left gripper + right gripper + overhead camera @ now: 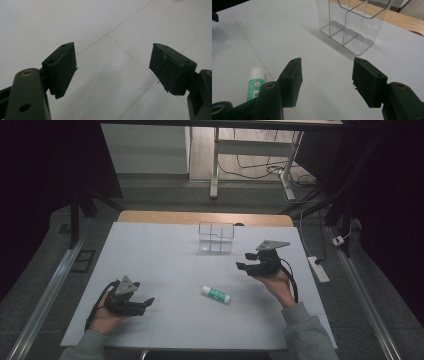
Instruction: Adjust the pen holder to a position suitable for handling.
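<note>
Claws (148,303) (242,261) gape, glue stick (216,294) apparently lying loose between them.

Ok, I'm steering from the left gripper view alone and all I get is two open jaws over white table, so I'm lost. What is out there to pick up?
Observer: A glue stick with a green label lies flat on the table, between the two grippers.
Operator: Anything to put it in?
Observer: A clear divided organizer stands at the table's far side, and its compartments look empty.
Operator: And the other gripper?
Observer: The right gripper is held above the table with its jaws apart, nothing between them, the glue stick just off to its side.
</note>
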